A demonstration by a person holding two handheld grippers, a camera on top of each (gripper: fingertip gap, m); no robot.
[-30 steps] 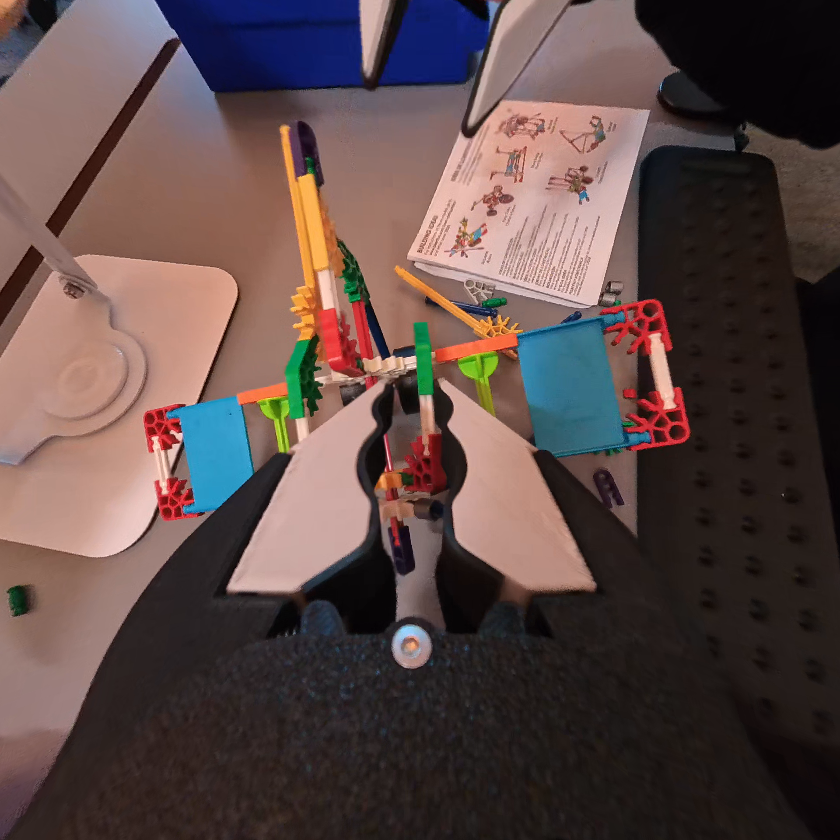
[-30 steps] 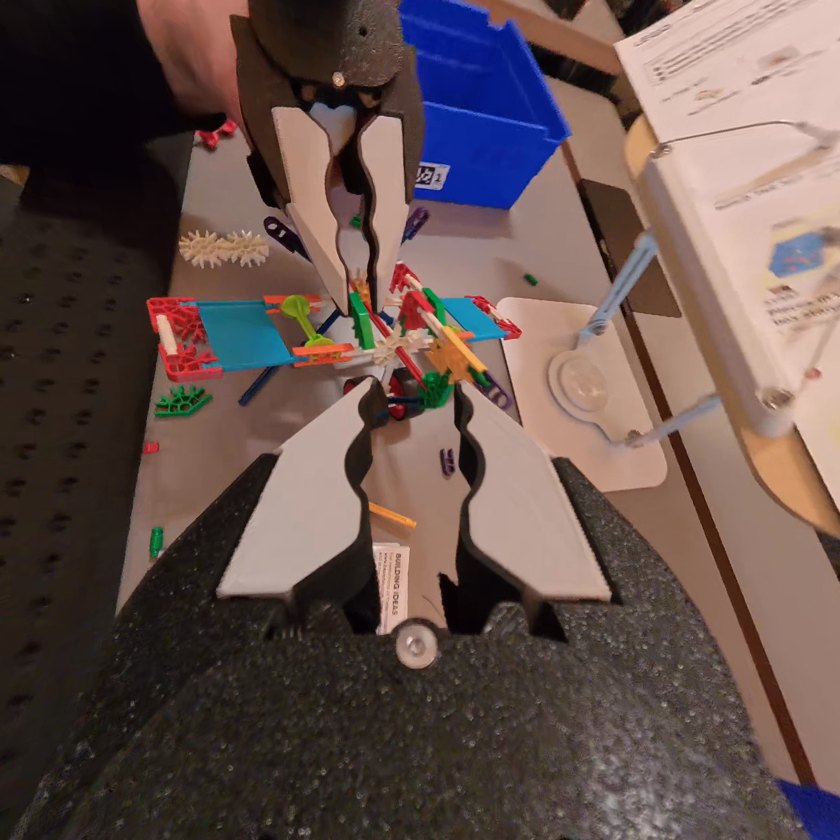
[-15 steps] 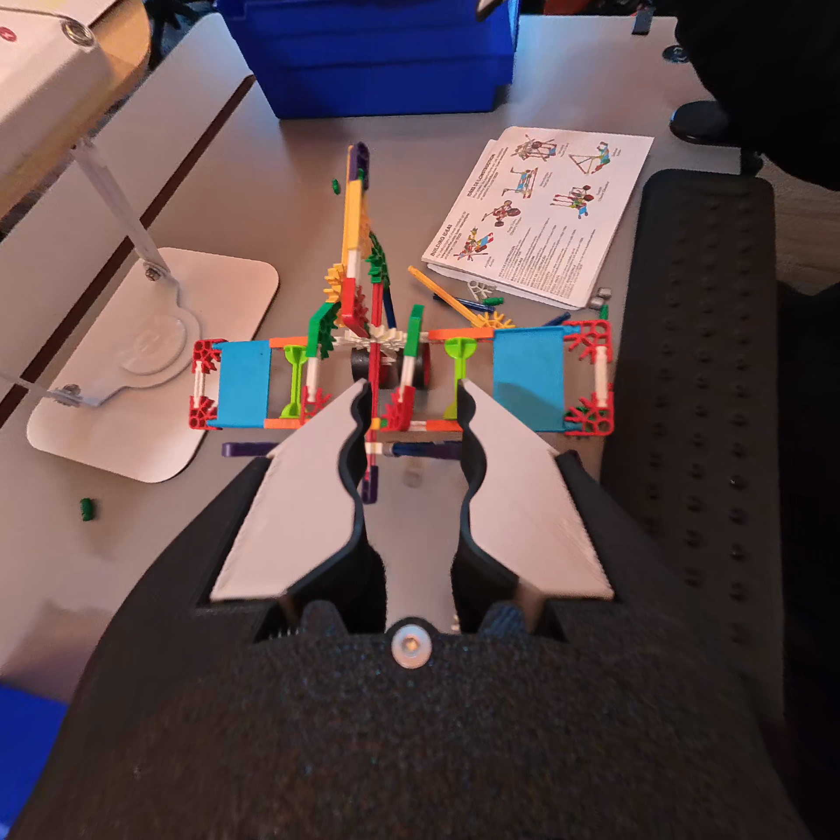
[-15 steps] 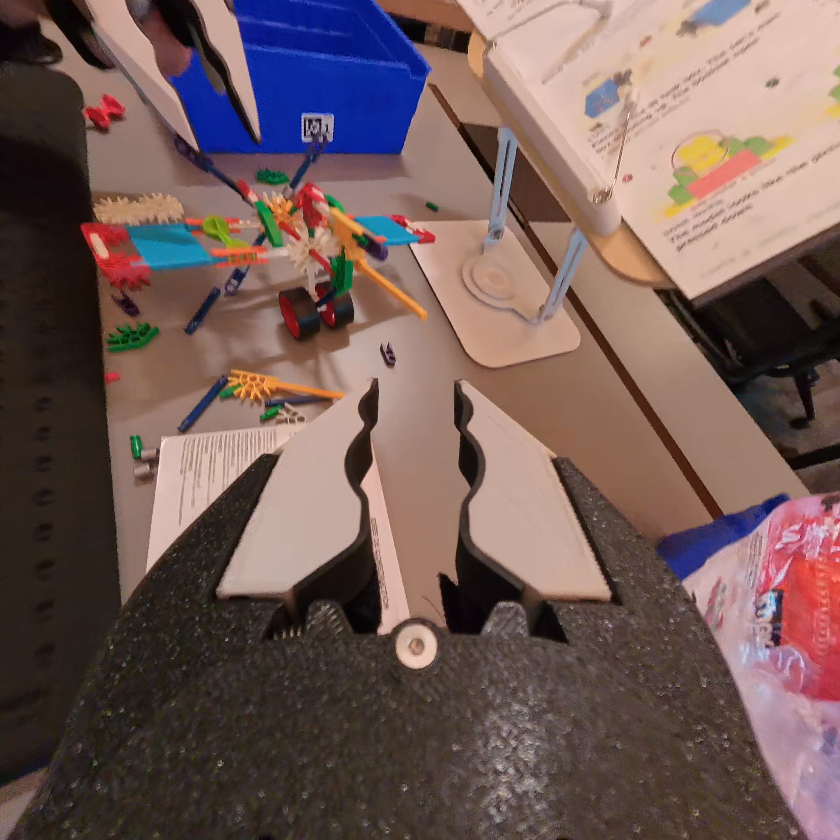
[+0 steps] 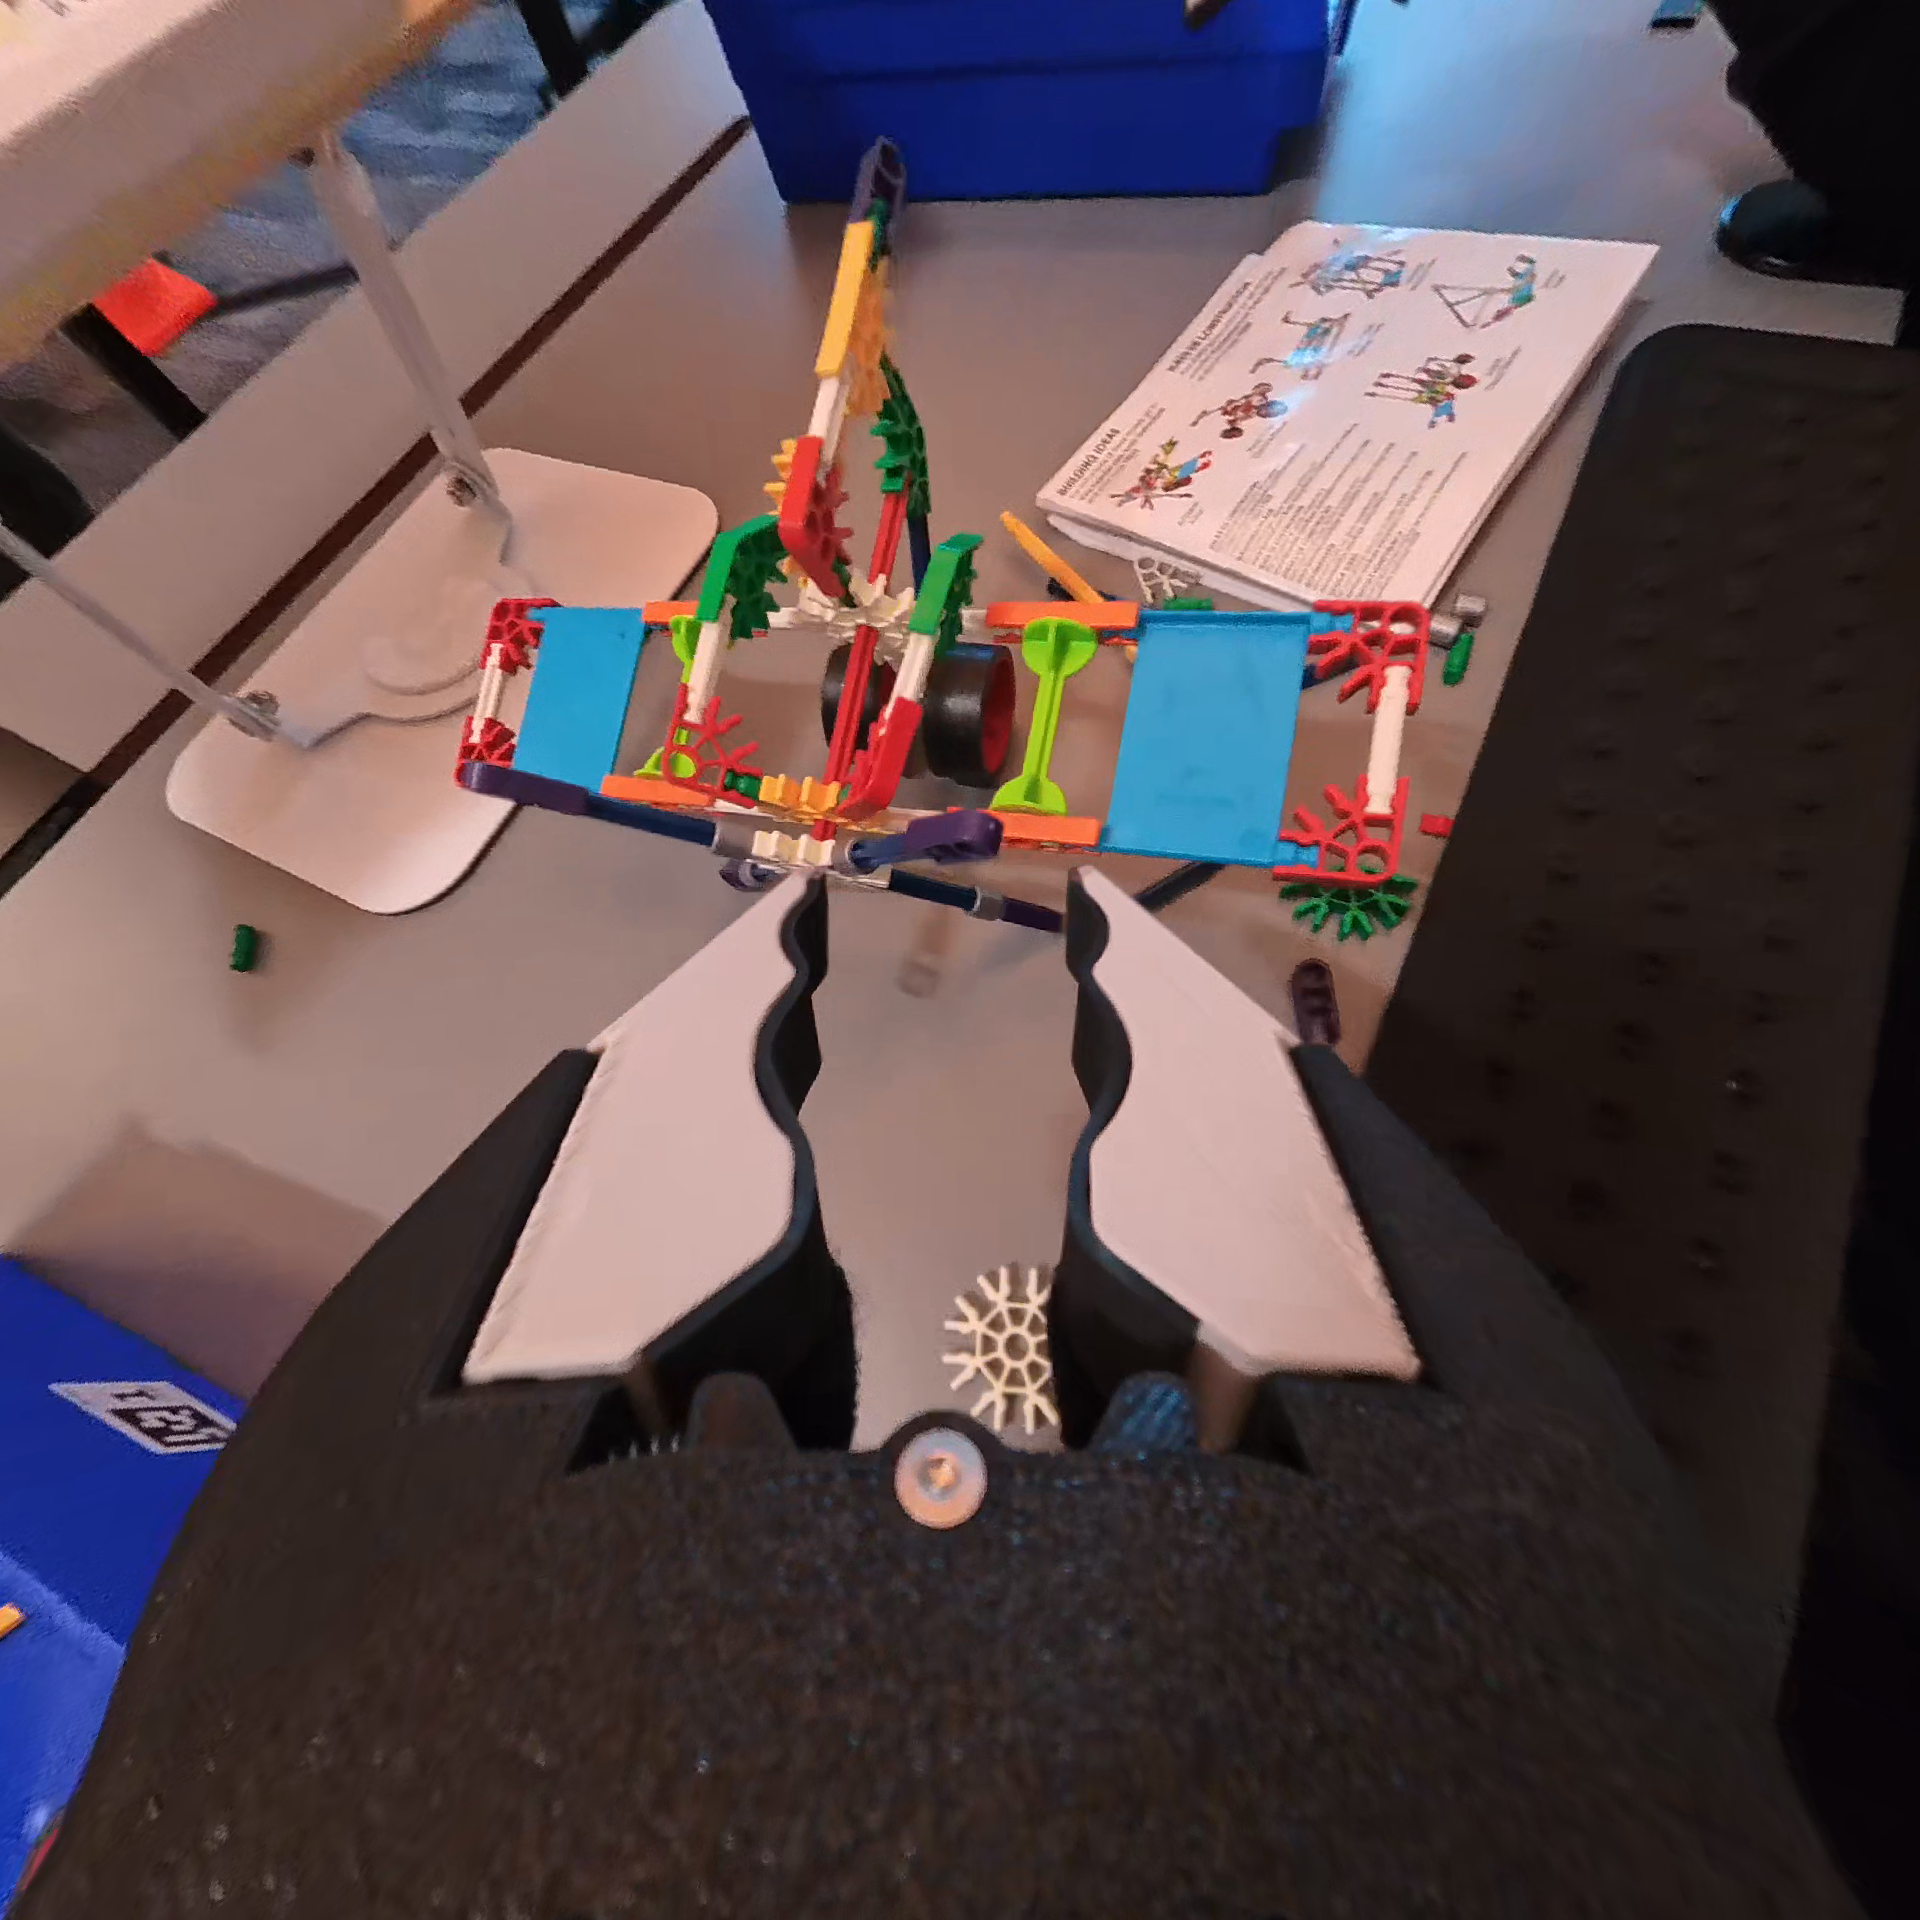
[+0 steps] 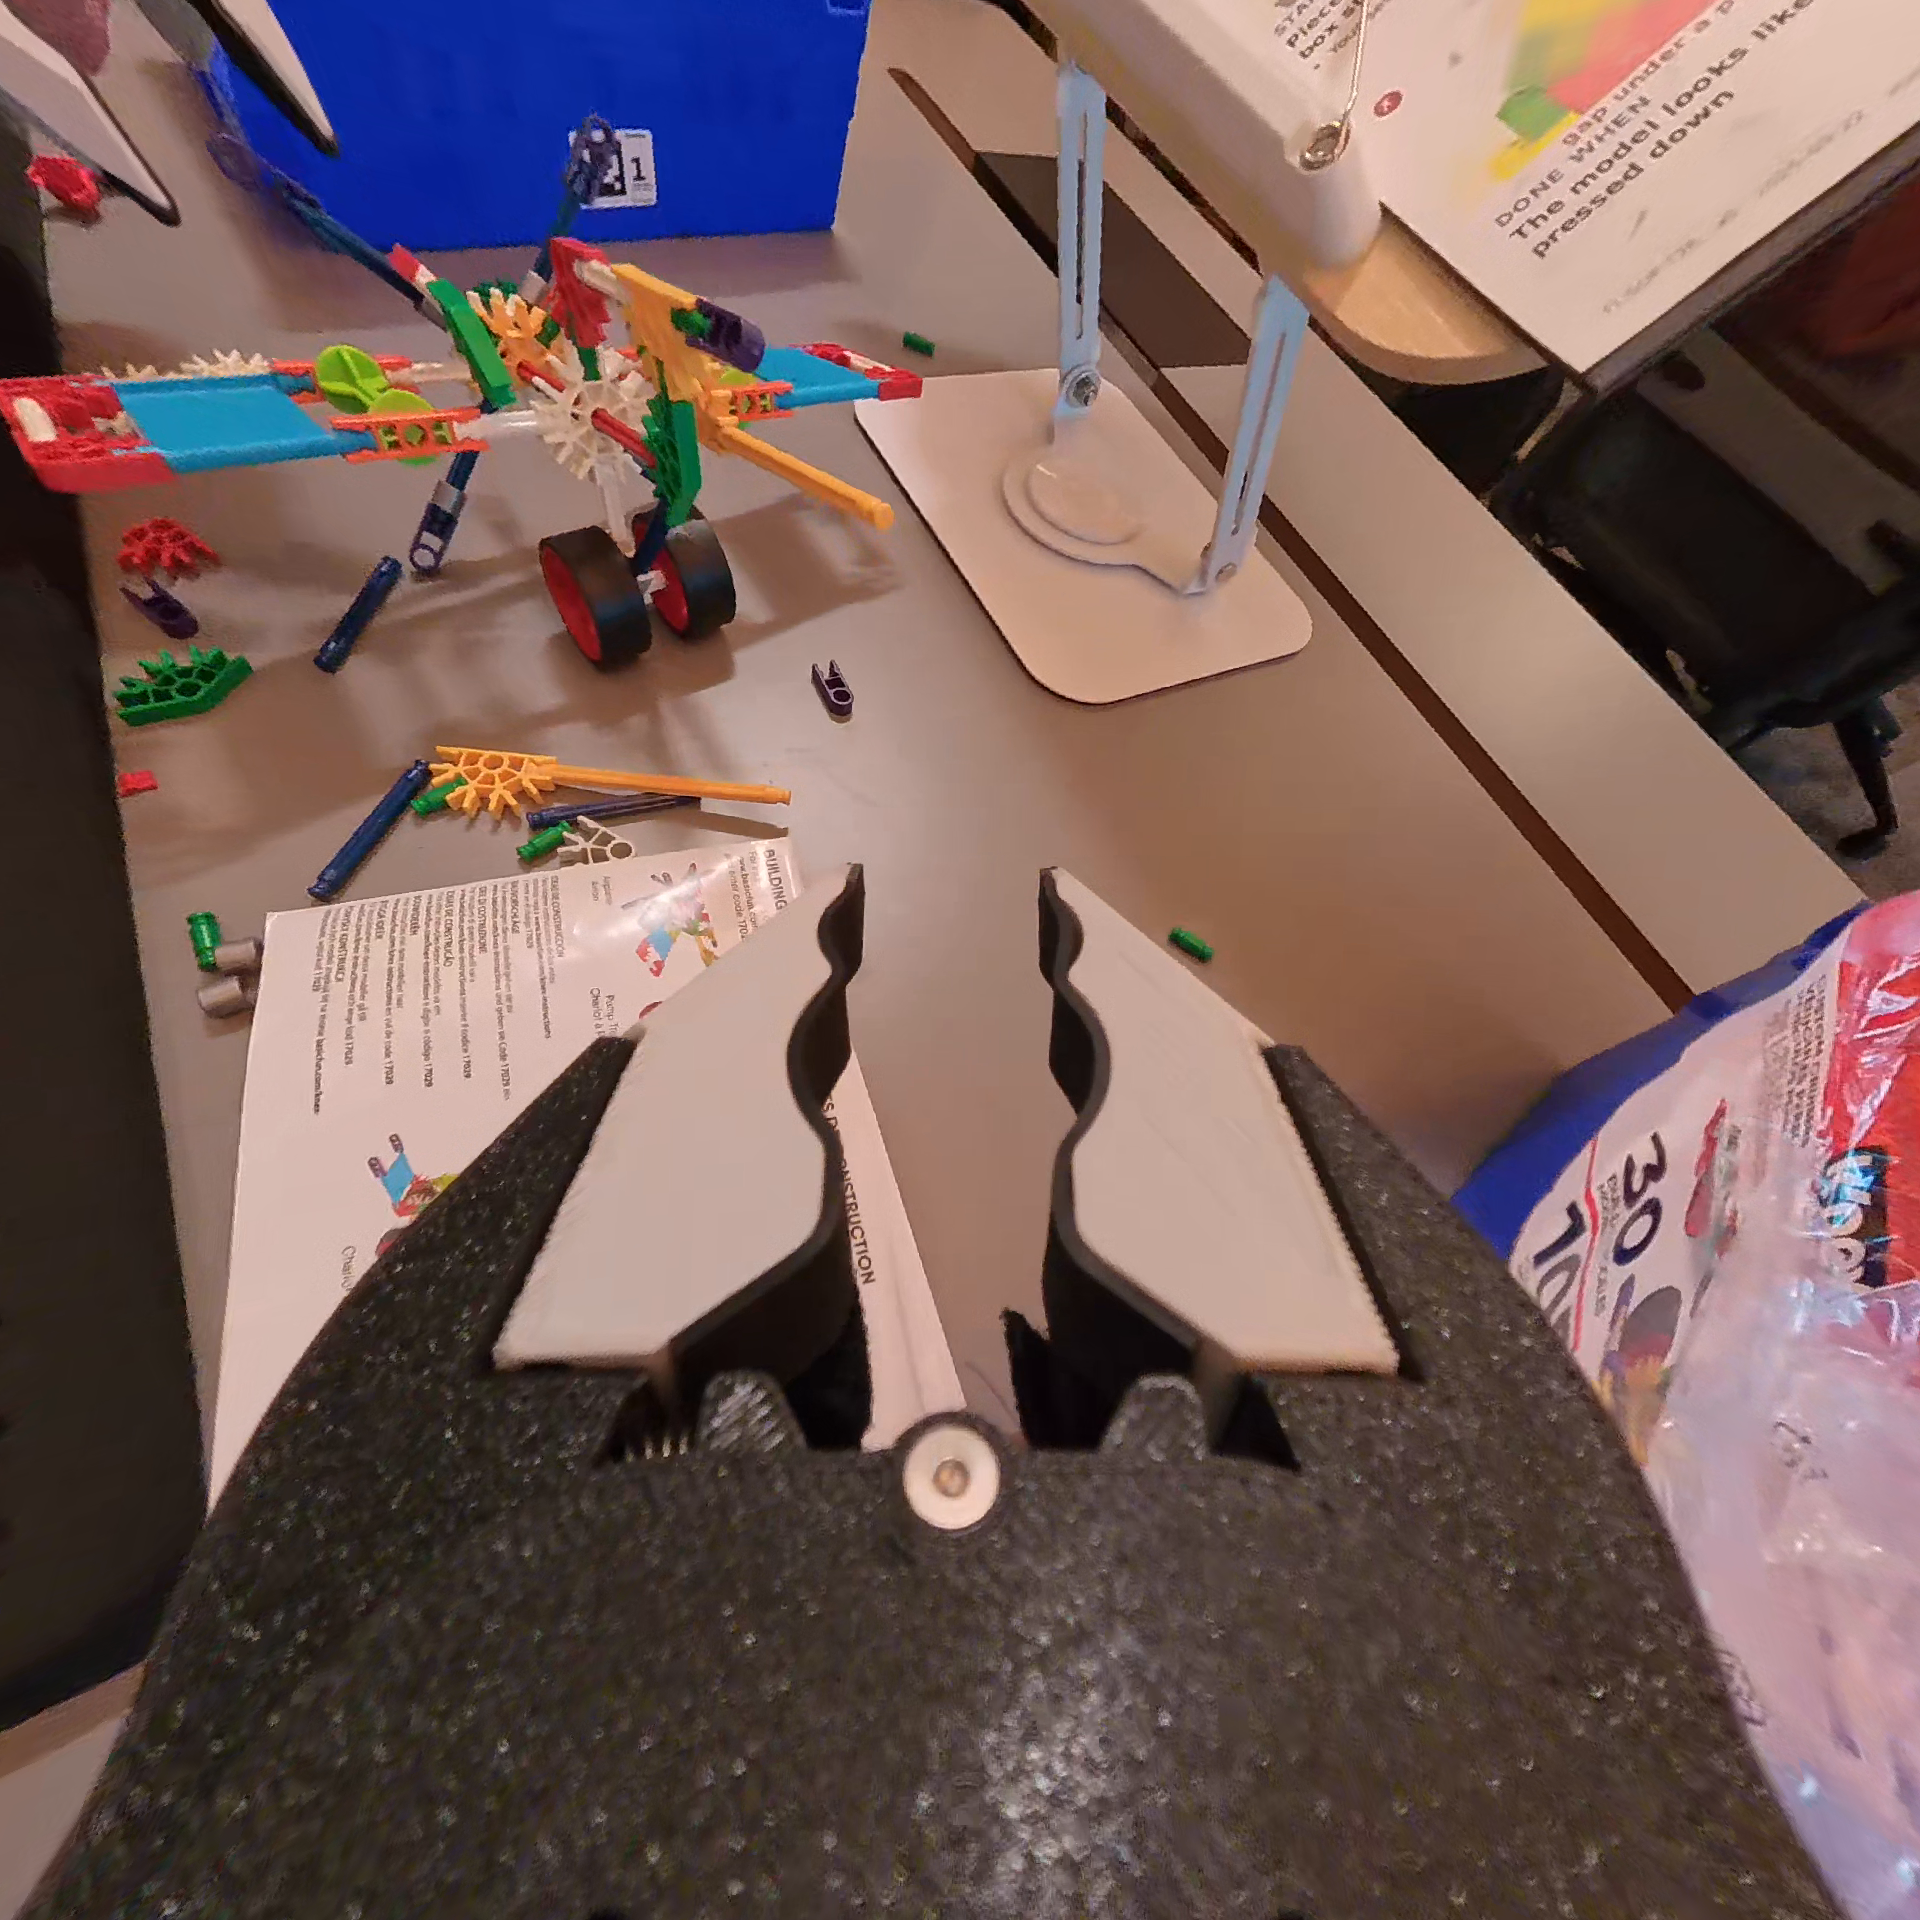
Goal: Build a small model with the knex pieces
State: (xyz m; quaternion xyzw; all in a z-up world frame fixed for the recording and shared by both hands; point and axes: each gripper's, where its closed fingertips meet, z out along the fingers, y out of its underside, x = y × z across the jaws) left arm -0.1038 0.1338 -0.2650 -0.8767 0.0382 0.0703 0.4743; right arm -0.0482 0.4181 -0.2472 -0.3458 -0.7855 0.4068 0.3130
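The toy plane (image 5: 883, 717), built of coloured rods and blue panels, stands on its black wheels at the centre of the left wrist frame on the grey table (image 5: 416, 1039), whereas a second ago the left gripper (image 5: 940, 904) was closed around its tail. That gripper now hangs spread and empty just short of the tail, a white snowflake connector (image 5: 1003, 1345) lying below it. The right gripper (image 6: 951, 883) has pulled well back, parted and empty over the instruction leaflet (image 6: 416, 1039), so the plane rests free of both.

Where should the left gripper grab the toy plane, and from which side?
Probably the central spine rod of the toy plane, approached from the near tail end by the left gripper: it runs straight toward the open jaws, while the blue wing panels look too wide.
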